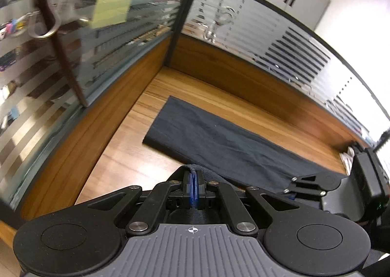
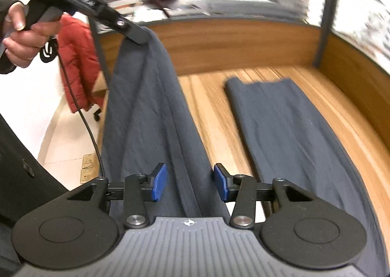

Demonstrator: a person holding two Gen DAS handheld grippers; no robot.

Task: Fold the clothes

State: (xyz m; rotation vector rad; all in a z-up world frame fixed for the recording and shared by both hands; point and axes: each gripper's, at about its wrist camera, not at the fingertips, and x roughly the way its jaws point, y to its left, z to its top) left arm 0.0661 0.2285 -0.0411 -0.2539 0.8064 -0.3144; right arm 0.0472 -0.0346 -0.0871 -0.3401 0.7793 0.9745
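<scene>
Pinched tight on a hem of dark cloth, the left gripper (image 1: 194, 188) has its blue pads pressed together with only a nub of fabric showing between them, while the right gripper (image 2: 190, 182) stands with its jaws wide apart, a lifted band of the same dark grey garment (image 2: 151, 106) running straight through the gap without either pad touching it. Ahead of the right jaws that band climbs to the left gripper, held high in a hand (image 2: 23, 33) and clamping the cloth's top corner. To the right of the right jaws, the rest of the garment lies flat along the wooden desk (image 2: 214, 116), already doubled into a long narrow strip. I'd judge the cloth light, soft and limp: it sags under its own weight and will slump wherever it isn't held, so a grip on the seamed edge between the open jaws looks surest, with both ends kept taut. The left wrist view alone shows the pinch close up and the strip's far end near the desk's corner partition (image 1: 175, 40); only the right wrist view shows the hanging span, the hand, and a red jacket (image 2: 78, 62) beyond the desk.
</scene>
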